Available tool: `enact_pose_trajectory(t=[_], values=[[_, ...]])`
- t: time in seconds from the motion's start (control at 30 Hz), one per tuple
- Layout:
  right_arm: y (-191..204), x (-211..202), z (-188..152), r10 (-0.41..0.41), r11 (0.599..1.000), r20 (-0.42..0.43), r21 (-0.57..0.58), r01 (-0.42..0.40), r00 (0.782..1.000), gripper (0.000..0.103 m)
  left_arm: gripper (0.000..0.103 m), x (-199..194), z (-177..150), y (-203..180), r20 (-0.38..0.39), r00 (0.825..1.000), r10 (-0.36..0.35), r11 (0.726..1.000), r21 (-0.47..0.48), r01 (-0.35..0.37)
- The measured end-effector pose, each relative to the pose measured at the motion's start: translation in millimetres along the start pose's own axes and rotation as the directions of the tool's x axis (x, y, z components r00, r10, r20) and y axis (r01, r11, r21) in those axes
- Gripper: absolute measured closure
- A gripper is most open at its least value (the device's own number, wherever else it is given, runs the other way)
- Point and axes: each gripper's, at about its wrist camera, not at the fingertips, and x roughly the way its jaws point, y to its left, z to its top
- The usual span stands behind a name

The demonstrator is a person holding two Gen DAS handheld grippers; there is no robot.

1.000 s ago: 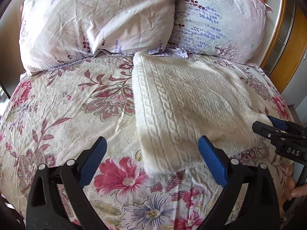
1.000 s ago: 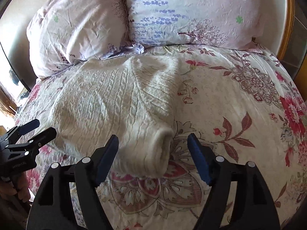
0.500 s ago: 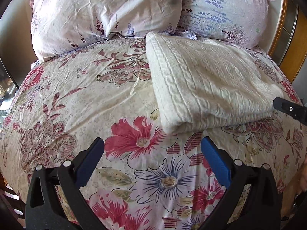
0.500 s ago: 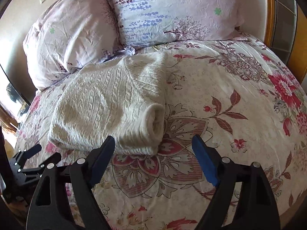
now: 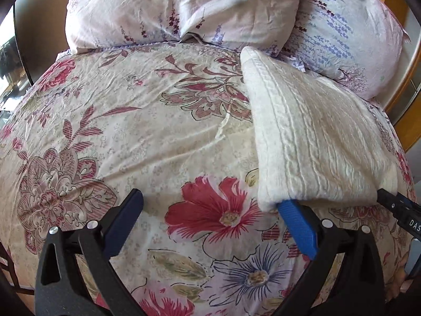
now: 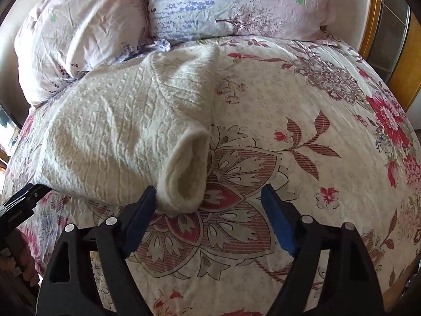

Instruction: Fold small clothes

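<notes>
A folded cream cable-knit sweater lies on the floral bedspread, right of centre in the left wrist view. My left gripper is open and low over the bedspread. Its right finger has its tip tucked under the sweater's near left corner. In the right wrist view the sweater fills the left side, and its rolled sleeve end faces me. My right gripper is open, and its left finger touches the sleeve end. Nothing is gripped.
Two flowered pillows lean at the head of the bed behind the sweater. A wooden frame runs along the bed's right side. Each gripper shows at the edge of the other's view. A hand holds the left one.
Both grippers pulled back from the sweater, then sank toward its near edge. The left one's right finger now sits under the corner. The right one's left finger now meets the sleeve end.
</notes>
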Motion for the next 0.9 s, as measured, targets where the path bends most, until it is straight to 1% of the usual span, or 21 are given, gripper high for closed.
enact_pose_trajectory(t=[0.1, 0.17, 0.23, 0.33, 0.4, 0.47, 0.5, 0.57, 0.6, 0.63, 0.67, 0.9], values=[[3, -17, -10, 0.033, 0.998, 0.048, -0.051, -0.03, 0.998, 0.021, 0.003, -19, -11, -11, 0.066, 0.998, -0.02, 0.995, 0.094, 0.014], [4, -20, -18, 0.055, 0.997, 0.047, -0.06, -0.052, 0.997, 0.02, 0.003, -24, -18, -20, 0.079, 0.997, -0.027, 0.991, 0.132, 0.016], [5, -16, -24, 0.063, 0.997, 0.025, -0.056, -0.062, 0.998, 0.02, 0.002, -20, -23, -29, 0.062, 0.998, -0.022, 0.989, 0.149, 0.012], [9, -6, -30, 0.073, 0.996, -0.016, -0.041, -0.074, 0.997, 0.019, 0.002, -11, -29, -38, 0.025, 1.0, 0.007, 0.986, 0.169, -0.011], [17, -6, -32, 0.059, 0.995, -0.007, -0.08, -0.06, 0.998, 0.018, 0.002, -8, -34, -41, 0.017, 1.0, 0.021, 0.983, 0.183, -0.024], [25, -4, -35, 0.033, 0.993, -0.005, -0.111, -0.033, 0.999, 0.013, 0.002, -5, -37, -41, 0.013, 0.999, 0.035, 0.983, 0.18, -0.037], [28, -3, -37, 0.02, 0.993, -0.003, -0.12, -0.021, 1.0, 0.009, 0.002, -4, -37, -40, 0.009, 0.999, 0.041, 0.984, 0.171, -0.042], [35, 0, -40, -0.022, 0.989, -0.003, -0.149, 0.021, 1.0, 0.004, 0.002, -3, -37, -38, 0.01, 0.999, 0.039, 0.987, 0.153, -0.04], [37, -1, -41, -0.039, 0.988, 0.013, -0.151, 0.041, 0.999, 0.001, 0.002, -3, -37, -37, 0.011, 0.999, 0.041, 0.988, 0.148, -0.042], [36, 0, -41, -0.053, 0.989, 0.015, -0.138, 0.055, 0.998, 0.001, 0.002, -2, -37, -36, 0.01, 0.999, 0.04, 0.989, 0.144, -0.041], [32, 1, -41, -0.041, 0.993, 0.012, -0.112, 0.042, 0.999, 0.001, 0.002, -2, -37, -36, 0.014, 0.999, 0.041, 0.989, 0.141, -0.043], [31, -2, -45, -0.055, 0.994, 0.043, -0.089, 0.059, 0.998, 0.001, 0.002, -1, -36, -37, 0.022, 0.999, 0.045, 0.99, 0.136, -0.048]])
